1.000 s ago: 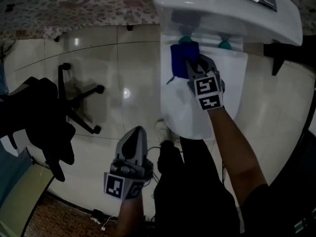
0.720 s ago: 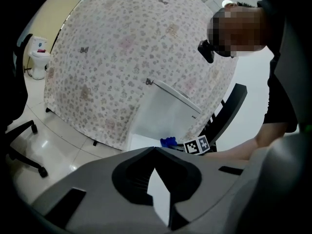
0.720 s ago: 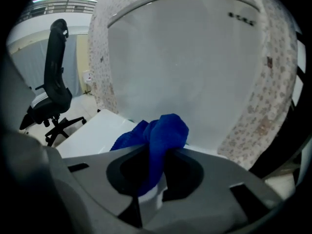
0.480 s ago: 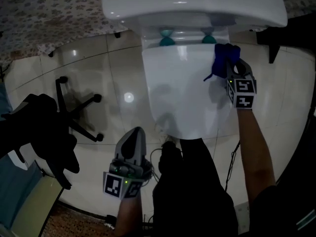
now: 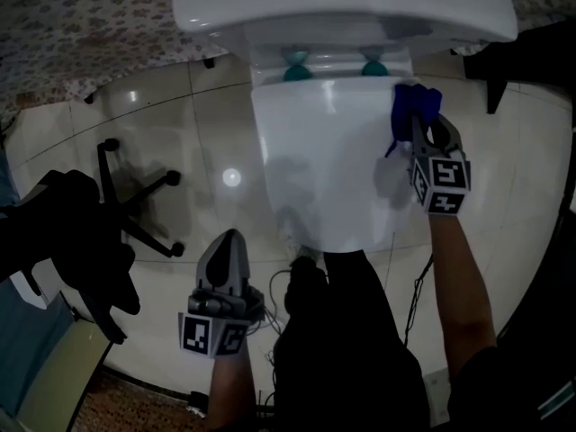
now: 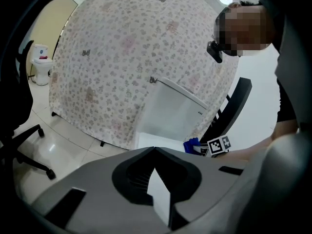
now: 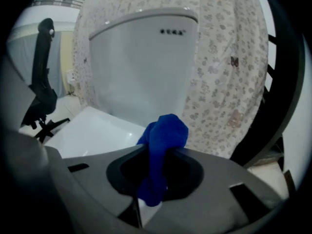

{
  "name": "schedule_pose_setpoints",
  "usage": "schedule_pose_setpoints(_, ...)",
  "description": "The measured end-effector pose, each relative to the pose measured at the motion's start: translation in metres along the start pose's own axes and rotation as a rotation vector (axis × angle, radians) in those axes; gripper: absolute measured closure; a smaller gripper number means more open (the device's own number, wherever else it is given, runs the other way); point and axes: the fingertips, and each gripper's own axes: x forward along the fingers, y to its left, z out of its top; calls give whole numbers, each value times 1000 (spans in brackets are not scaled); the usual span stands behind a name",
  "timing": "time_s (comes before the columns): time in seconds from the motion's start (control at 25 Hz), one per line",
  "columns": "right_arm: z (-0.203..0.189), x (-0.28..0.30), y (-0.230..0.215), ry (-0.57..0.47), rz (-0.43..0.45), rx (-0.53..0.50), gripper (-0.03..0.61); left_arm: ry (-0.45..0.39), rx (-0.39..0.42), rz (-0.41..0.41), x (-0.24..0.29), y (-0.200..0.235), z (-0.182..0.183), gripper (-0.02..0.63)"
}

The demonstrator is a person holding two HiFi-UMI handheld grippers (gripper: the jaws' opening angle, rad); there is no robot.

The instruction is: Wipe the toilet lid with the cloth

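Observation:
The white toilet lid (image 5: 324,169) lies closed below the cistern (image 5: 342,7) in the head view. My right gripper (image 5: 416,124) is shut on a blue cloth (image 5: 412,108) and presses it against the lid's far right corner, near the hinge. In the right gripper view the blue cloth (image 7: 161,150) bunches out between the jaws, with the lid (image 7: 92,133) to the left. My left gripper (image 5: 225,255) is shut and holds nothing; it hangs low over the floor, left of the bowl. The left gripper view shows the cloth (image 6: 192,144) far off.
A black office chair (image 5: 63,232) with its wheeled base (image 5: 139,196) stands on the glossy tiled floor at the left. A floral curtain (image 5: 99,16) hangs behind the cistern. Two teal hinge caps (image 5: 297,61) sit at the lid's back. A dark stand (image 5: 504,61) is at the right.
My right gripper has carried the cloth from the lid's far left corner across to its far right corner, then a little toward me. The left gripper has barely moved.

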Motion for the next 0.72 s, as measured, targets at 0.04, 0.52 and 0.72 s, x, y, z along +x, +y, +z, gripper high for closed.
schedule_pose_setpoints(0.04,13,-8,25,-39,51,-3,514,-2,-7,5,-3,4,-1,620)
schedule_pose_setpoints(0.52,29,-42,335,-27,579,180,514,-58,-94,100,-39,31,-7,620)
schedule_pose_setpoints(0.72,-22,-13,327,117,458,125,514,-70,-130,95,-43,37,-12,620)
